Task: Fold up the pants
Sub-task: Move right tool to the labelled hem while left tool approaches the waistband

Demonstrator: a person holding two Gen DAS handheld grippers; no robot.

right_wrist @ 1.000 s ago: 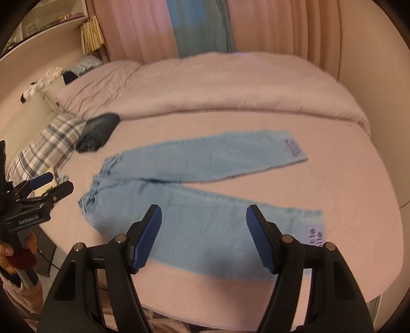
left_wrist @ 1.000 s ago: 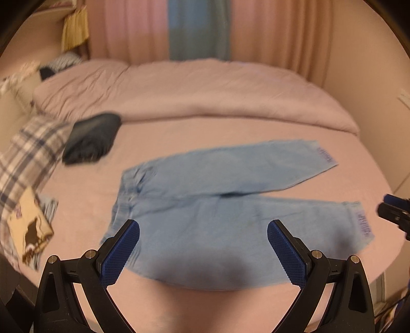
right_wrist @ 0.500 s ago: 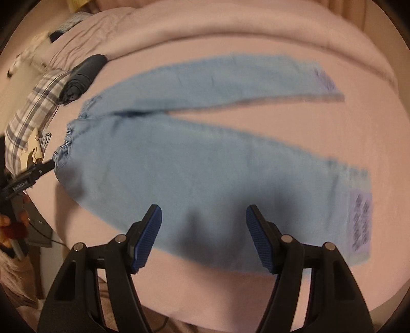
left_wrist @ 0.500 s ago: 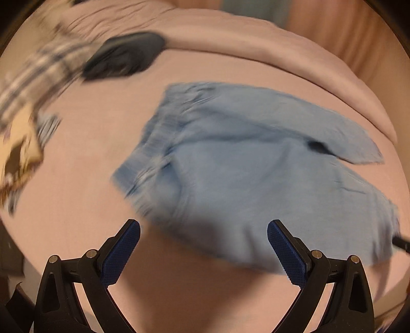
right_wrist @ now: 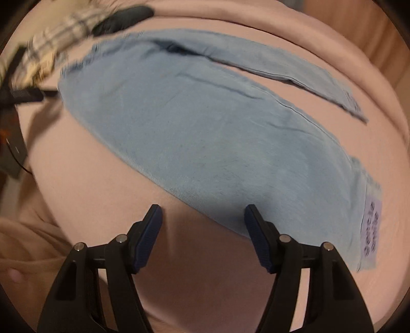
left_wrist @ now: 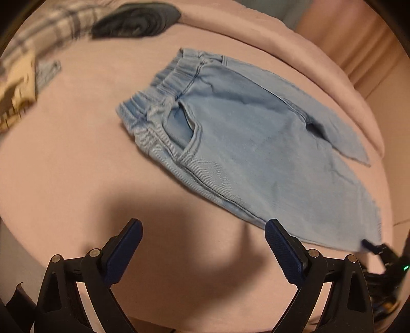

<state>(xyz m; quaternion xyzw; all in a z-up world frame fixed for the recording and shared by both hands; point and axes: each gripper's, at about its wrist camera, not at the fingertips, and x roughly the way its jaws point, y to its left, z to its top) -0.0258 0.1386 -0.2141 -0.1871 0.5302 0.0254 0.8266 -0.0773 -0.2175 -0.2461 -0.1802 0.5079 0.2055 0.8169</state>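
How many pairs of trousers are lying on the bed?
1 for certain: the light blue jeans spread flat on the pink sheet, legs apart. A dark folded garment near the plaid fabric could be another pair, but it is too bunched up to tell.

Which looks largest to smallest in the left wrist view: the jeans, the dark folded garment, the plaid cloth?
1. Jeans, by far the largest.
2-3. Dark folded garment and plaid cloth: unsure, since both are far, blurred and cut by the frame edge.
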